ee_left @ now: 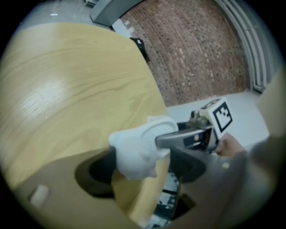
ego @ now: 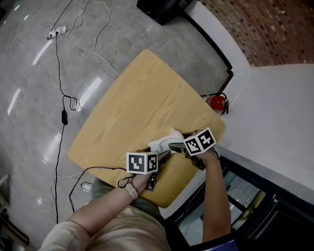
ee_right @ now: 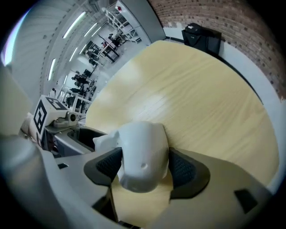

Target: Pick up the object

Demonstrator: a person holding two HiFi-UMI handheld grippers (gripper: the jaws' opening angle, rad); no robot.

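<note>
A small white figure (ego: 164,142) lies on the pale wooden table (ego: 142,103), close to its near edge. My left gripper (ego: 163,156) reaches it from the near side and my right gripper (ego: 174,147) from the right. In the left gripper view the figure (ee_left: 136,150) sits between wide jaws of the left gripper (ee_left: 143,167). One pad is beside it, and bare table shows before the other. In the right gripper view the figure (ee_right: 143,154) fills the gap of the right gripper (ee_right: 145,166). Its dark pads flank the figure closely without visibly squeezing it.
A red fire extinguisher (ego: 216,102) stands on the floor past the table's right corner. Black cables (ego: 64,100) trail over the grey floor at left. A dark box (ego: 162,10) is at the top, and a white ledge (ego: 274,117) runs along the right.
</note>
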